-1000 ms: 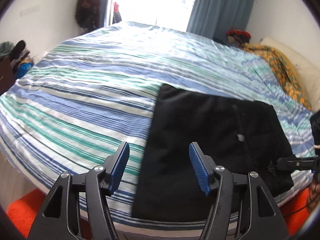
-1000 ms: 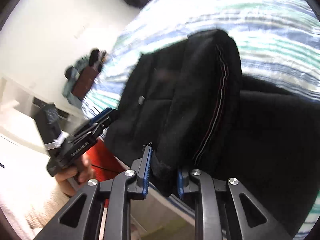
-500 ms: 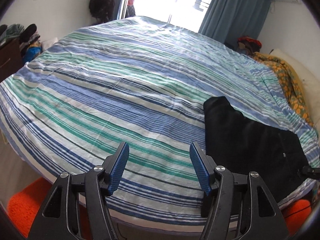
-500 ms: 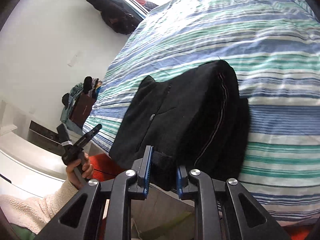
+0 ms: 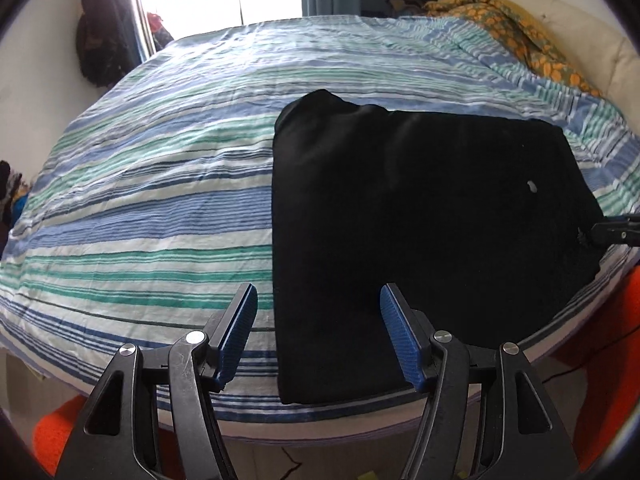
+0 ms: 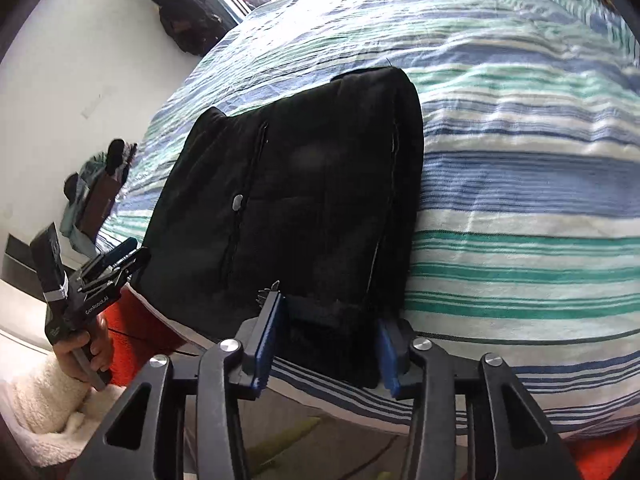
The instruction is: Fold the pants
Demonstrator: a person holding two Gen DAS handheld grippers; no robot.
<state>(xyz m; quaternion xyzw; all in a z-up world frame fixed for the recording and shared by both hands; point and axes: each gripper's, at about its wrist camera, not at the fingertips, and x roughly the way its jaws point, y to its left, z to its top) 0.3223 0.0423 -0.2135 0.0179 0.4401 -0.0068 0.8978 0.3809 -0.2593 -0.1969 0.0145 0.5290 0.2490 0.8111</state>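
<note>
Right claw [image 6: 326, 336] has just been opening, releasing the folded black pants [image 6: 288, 208] at the bed's [image 6: 520, 184] near edge, while the left claw [image 5: 318, 332] hovers apart, empty.

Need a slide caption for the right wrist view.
Right tool, just opened, straddles the folded black pants at the striped bed's edge.

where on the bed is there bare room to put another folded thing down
Free: the wide striped bedcover left of the black pants, running back toward the window. Also free: the stripes behind the pants, up to the orange patterned blanket. Crowded: the near edge, where the pants lie with the left gripper and the right gripper beside them.
</note>
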